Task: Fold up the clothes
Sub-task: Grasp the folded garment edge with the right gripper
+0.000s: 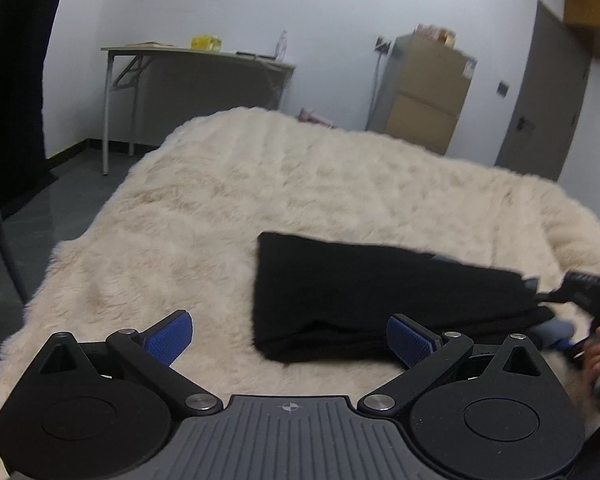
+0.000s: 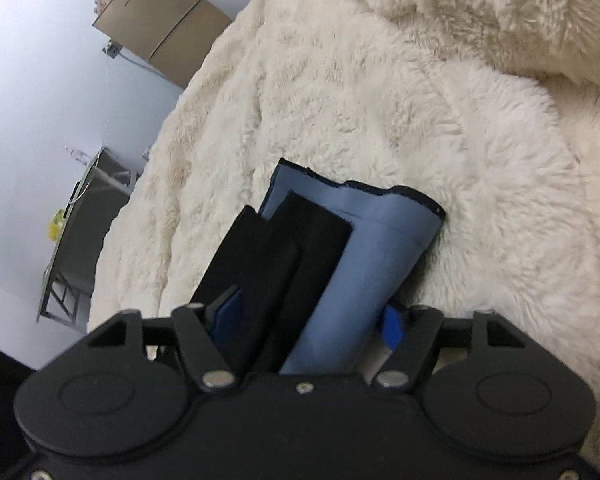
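Folded black garment (image 1: 364,300) lies on cream fluffy blanket (image 1: 260,184). Left gripper (image 1: 288,336) spread wide, empty, just beside garment's near edge. Right gripper (image 2: 312,320) straddles garment's blue-lined end; can't tell whether it's clamped.

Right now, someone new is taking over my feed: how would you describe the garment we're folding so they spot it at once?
Start from the cream fluffy blanket that covers the bed. On its near right part lies the folded garment, the only dark thing on the pale pile. It is black outside with a light blue lining showing at one end, where the right hand-held gripper straddles it.
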